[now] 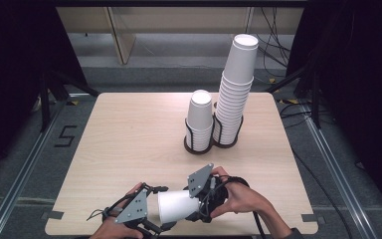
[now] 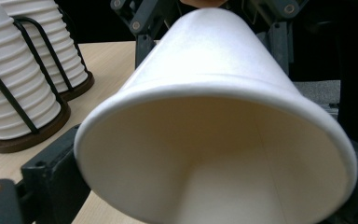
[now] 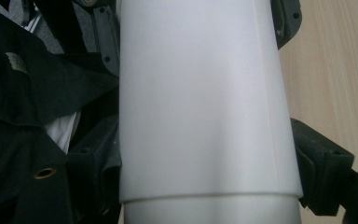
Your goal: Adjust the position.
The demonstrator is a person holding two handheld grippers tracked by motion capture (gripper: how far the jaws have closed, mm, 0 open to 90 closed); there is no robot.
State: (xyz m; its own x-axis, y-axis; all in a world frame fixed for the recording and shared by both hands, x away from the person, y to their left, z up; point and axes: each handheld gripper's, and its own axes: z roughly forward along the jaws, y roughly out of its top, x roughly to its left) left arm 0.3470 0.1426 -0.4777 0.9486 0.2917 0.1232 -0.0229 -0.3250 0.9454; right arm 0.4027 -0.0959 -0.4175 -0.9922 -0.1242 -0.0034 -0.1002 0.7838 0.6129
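White paper cup [image 1: 176, 205] is lying on its side in the air just above the near edge of the counter [image 1: 129, 134], its long axis running level between my two hands, mouth facing my left gripper [image 1: 154, 209] and base toward my right gripper [image 1: 201, 201]. I am keeping my left gripper spread wide around the rim; its pads are apparently not pressing. My right gripper is clamping the cup's narrow end.

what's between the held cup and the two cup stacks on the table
Bare table lies between the cup and the short stack and tall stack in their black holders; the high view shows it.
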